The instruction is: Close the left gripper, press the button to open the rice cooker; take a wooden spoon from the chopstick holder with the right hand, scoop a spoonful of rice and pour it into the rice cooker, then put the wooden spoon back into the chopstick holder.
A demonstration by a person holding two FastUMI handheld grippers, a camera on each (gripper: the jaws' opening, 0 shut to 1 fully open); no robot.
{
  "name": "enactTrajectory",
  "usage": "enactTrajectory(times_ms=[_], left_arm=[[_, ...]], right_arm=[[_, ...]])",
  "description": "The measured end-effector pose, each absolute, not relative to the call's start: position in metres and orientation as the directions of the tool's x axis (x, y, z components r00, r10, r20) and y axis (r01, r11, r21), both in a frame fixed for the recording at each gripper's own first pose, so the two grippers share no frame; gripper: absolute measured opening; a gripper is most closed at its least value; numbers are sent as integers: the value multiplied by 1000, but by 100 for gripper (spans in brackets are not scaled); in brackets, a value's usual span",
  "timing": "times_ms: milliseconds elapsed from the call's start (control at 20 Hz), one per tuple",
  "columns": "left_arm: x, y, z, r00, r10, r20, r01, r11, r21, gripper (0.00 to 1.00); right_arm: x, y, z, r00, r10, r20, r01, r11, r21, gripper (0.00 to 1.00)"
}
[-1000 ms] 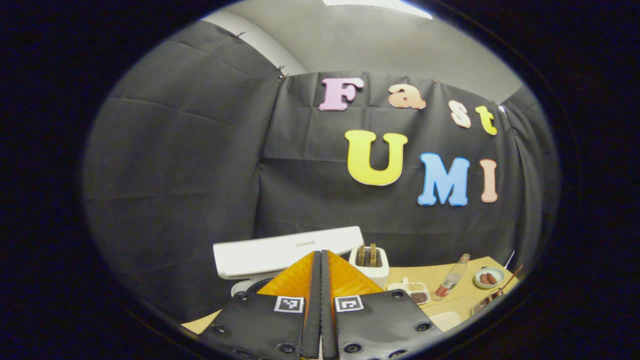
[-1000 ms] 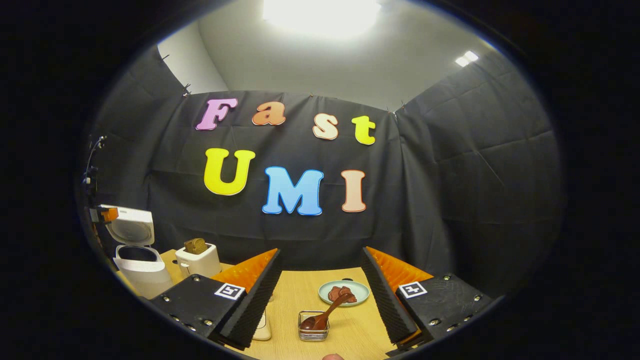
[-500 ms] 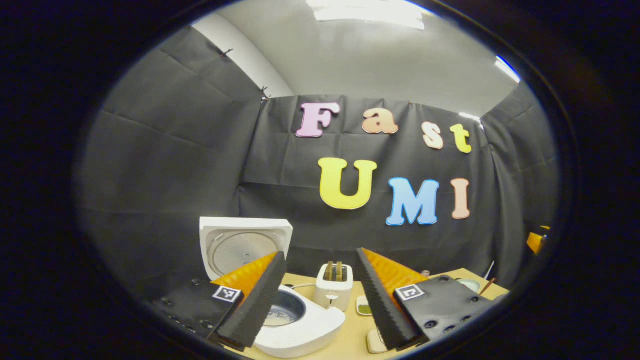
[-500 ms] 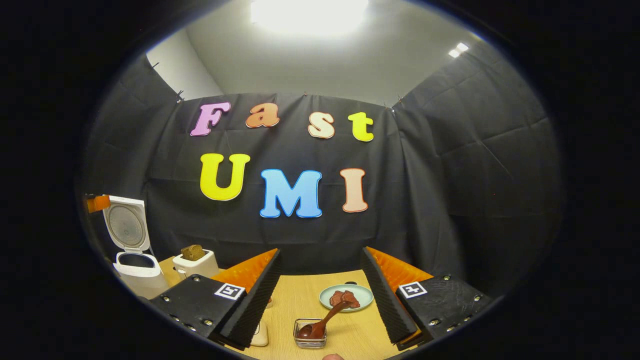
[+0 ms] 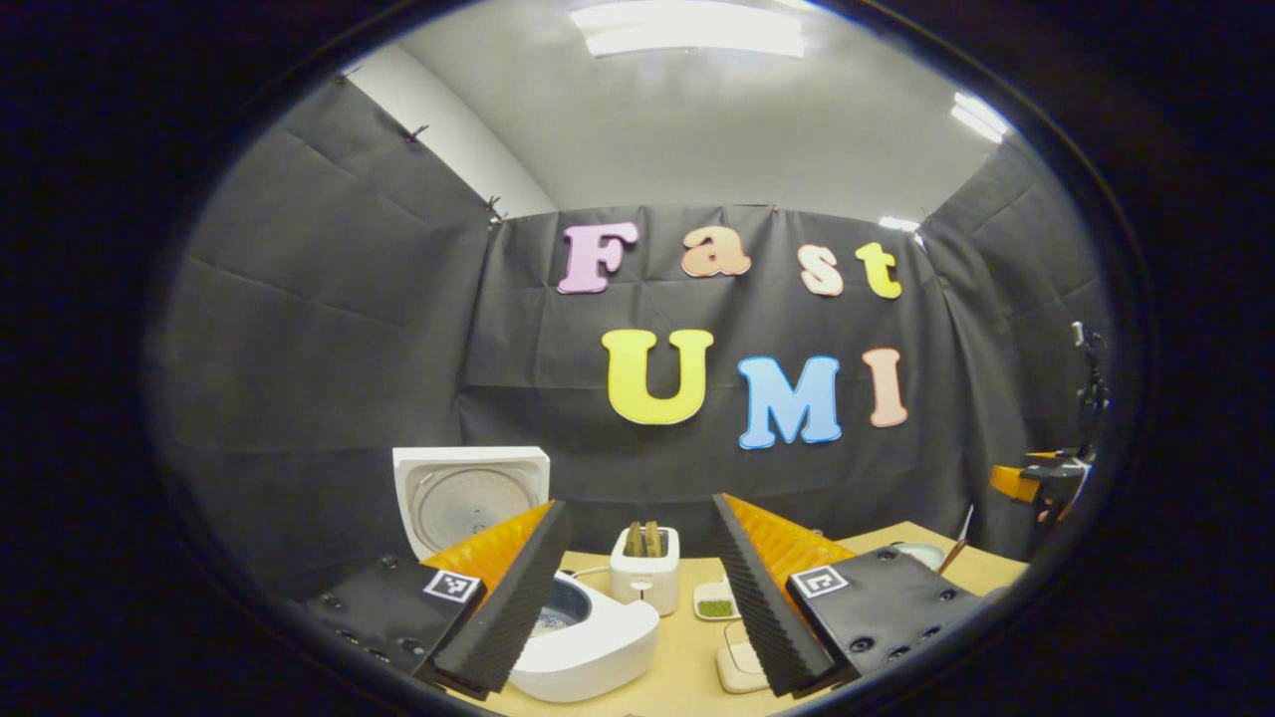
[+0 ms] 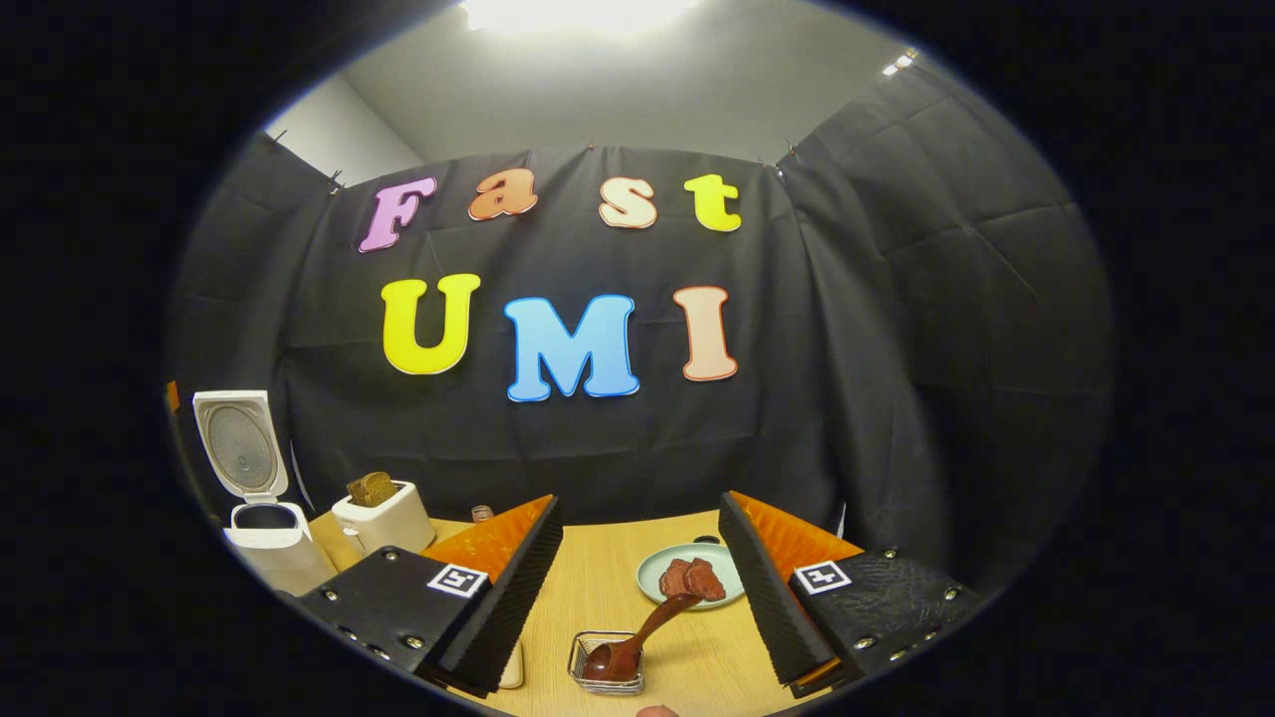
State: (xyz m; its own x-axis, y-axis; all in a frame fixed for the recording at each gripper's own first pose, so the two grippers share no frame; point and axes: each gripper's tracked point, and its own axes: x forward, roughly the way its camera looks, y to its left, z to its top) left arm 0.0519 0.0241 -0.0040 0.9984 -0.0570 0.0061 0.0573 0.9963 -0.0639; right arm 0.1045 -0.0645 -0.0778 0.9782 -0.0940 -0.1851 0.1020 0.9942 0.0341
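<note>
With the rice cooker (image 6: 261, 498) lid up, the right gripper (image 6: 637, 588), jaws wide, should descend squarely over the wooden spoon (image 6: 637, 637) handle leaning from the chopstick holder (image 6: 606, 665).

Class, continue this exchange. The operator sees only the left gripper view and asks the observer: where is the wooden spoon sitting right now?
Observer: In the right gripper view, the wooden spoon stands bowl-down in the chopstick holder, handle leaning toward the plate.
Operator: Is the right gripper ready to take it?
Observer: The right gripper is open, holding nothing; the spoon shows between its fingers.
Operator: What's on that plate?
Observer: Reddish-brown pieces of food.
</note>
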Motion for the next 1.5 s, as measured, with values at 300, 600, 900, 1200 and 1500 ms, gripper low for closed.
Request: enactTrajectory(times_ms=[300,600,900,1200,1500], left_arm=[[28,28,10,1000,-17,17,18,1000,-24,98],[12,34,18,999,28,15,-28,1000,1,97],[4,46,12,996,88,-6,-87,996,13,97],[-13,67,6,990,140,-35,-140,990,1,98],[-17,82,5,984,172,-46,-173,985,-13,97]], right_arm=[[129,-72,-138,932,-68,-356,97,993,63,96],[142,-88,-190,881,-90,-464,135,989,64,96],[141,-80,-241,812,-14,-584,153,970,190,96],[137,-67,-279,736,57,-674,175,947,271,82],[129,-56,-281,707,136,-694,205,900,385,17]])
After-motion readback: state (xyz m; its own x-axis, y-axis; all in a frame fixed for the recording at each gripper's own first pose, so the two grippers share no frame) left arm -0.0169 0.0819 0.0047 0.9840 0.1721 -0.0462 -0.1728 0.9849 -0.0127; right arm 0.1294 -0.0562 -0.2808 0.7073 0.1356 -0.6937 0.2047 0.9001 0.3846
